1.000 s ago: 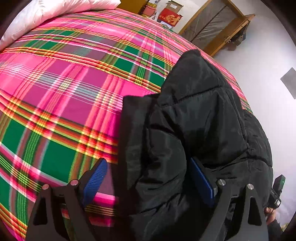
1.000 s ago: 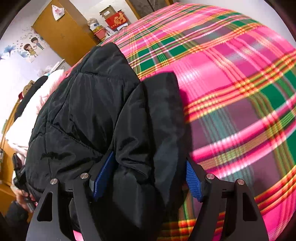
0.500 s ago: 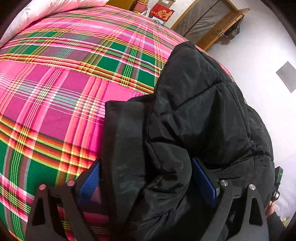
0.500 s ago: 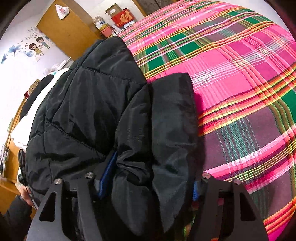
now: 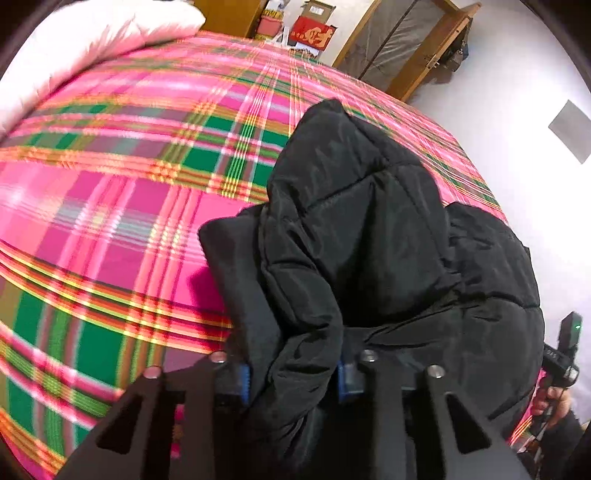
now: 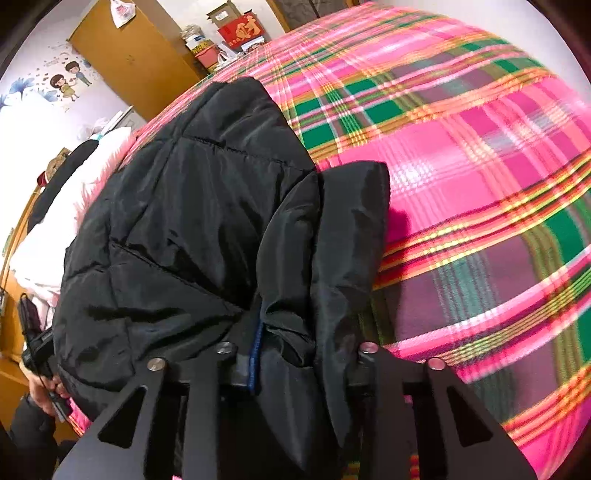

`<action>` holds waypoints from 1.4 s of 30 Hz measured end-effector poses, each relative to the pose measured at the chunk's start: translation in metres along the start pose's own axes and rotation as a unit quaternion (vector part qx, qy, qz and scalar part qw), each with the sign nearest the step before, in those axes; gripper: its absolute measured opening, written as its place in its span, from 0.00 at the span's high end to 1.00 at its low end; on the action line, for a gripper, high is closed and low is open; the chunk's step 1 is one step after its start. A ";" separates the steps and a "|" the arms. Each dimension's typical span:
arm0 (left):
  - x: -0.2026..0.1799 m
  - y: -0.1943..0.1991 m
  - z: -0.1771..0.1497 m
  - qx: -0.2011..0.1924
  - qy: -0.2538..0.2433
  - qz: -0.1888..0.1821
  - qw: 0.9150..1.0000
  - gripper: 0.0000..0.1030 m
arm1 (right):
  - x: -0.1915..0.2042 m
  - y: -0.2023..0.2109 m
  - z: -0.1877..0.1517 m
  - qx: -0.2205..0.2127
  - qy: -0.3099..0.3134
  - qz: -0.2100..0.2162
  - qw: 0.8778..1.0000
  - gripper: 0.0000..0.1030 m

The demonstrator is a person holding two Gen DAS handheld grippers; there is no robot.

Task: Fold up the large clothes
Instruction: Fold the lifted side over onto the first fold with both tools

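A black padded jacket [image 5: 362, 236] lies bunched on a bed covered with a pink and green plaid blanket [image 5: 110, 221]. My left gripper [image 5: 293, 376] is shut on a thick fold of the jacket's near edge, blue pads pressed into the fabric. In the right wrist view the same jacket [image 6: 192, 221] fills the left half, over the plaid blanket [image 6: 480, 184]. My right gripper [image 6: 310, 354] is shut on another fold of its near edge; only the left blue pad shows, the right one is hidden by fabric.
A white and pink quilt [image 5: 92, 44] lies at the far end of the bed. A wooden frame [image 5: 413, 48] and red boxes [image 5: 314, 33] stand beyond it. A wooden door [image 6: 133, 62] and wall stickers show in the right wrist view.
Both grippers went from open around the jacket's edge to shut on it. The gripped folds have lifted and bunched, and both views have shifted.
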State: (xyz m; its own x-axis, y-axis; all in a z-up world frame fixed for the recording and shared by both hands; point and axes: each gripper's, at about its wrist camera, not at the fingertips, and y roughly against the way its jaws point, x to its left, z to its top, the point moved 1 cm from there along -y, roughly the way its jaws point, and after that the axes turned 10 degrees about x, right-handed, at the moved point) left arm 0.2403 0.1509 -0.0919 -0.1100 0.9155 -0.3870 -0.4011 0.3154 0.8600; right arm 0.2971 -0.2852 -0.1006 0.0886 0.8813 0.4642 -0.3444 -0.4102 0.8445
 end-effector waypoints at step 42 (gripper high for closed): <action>-0.063 0.122 0.037 -0.102 -0.054 -0.025 0.993 0.76 | 0.021 0.101 0.050 -0.091 0.031 0.038 0.995 0.78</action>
State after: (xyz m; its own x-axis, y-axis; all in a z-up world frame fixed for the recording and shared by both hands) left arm 0.2319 0.1405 0.0495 0.0079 0.9248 -0.3803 -0.5801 0.3140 0.7516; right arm 0.3106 -0.3199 0.0074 -0.0007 0.8647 0.5023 -0.5126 -0.4316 0.7422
